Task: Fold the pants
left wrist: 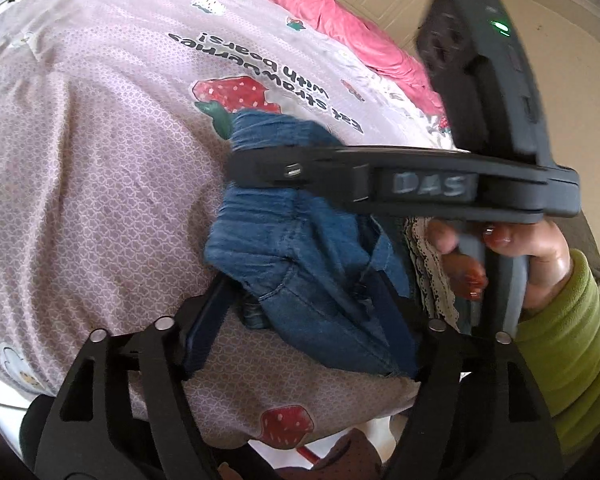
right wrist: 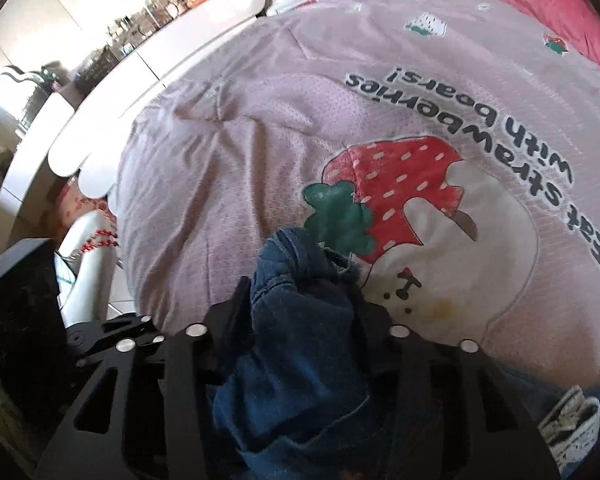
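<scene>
Blue denim pants [left wrist: 300,240] lie bunched on a pink bedspread [left wrist: 100,160] printed with strawberries. In the left wrist view my left gripper [left wrist: 304,280] stands open around the bundle, one finger on each side, its left finger just clear of the cloth. My right gripper [left wrist: 240,168] reaches in from the right, side-on, its tip on the gathered waistband. In the right wrist view the right gripper [right wrist: 300,292] is shut on a thick wad of the pants [right wrist: 296,320], which fills the gap between its fingers. The rest of the pants hangs below, hidden by the gripper frame.
A hand [left wrist: 540,264] in a green sleeve [left wrist: 572,340] holds the right gripper's handle. A pink blanket [right wrist: 540,0] lies at the far side of the bedspread [right wrist: 260,140]. A white bed board [right wrist: 120,100] and cluttered shelves stand at the left.
</scene>
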The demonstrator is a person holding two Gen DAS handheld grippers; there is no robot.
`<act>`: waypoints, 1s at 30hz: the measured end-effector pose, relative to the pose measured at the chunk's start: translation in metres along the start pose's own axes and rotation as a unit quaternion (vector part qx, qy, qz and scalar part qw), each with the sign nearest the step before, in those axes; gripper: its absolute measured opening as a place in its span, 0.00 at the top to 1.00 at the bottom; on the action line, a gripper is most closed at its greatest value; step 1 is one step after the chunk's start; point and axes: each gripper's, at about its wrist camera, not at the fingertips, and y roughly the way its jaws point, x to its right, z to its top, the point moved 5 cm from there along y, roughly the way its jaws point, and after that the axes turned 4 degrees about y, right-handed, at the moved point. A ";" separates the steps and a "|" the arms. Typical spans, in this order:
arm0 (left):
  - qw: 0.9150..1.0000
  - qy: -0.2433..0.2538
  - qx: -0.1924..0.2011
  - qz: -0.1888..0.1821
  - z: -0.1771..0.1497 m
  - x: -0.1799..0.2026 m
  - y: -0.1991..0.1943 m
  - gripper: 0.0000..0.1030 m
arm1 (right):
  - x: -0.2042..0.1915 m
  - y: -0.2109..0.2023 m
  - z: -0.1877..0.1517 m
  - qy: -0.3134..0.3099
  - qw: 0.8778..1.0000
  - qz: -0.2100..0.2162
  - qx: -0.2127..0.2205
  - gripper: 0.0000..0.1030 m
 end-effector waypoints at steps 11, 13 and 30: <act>0.999 0.032 0.006 -0.017 0.000 0.024 -0.001 0.12 | 0.026 -0.088 -0.024 0.040 0.994 0.060 0.076 0.67; 0.999 0.025 -0.006 -0.046 -0.001 0.033 0.009 0.12 | 0.030 -0.102 -0.029 0.041 0.993 0.065 0.089 0.67; 0.984 0.100 -0.019 -0.145 0.003 0.155 0.029 0.24 | 0.098 -0.185 -0.092 0.088 0.977 0.060 0.182 0.47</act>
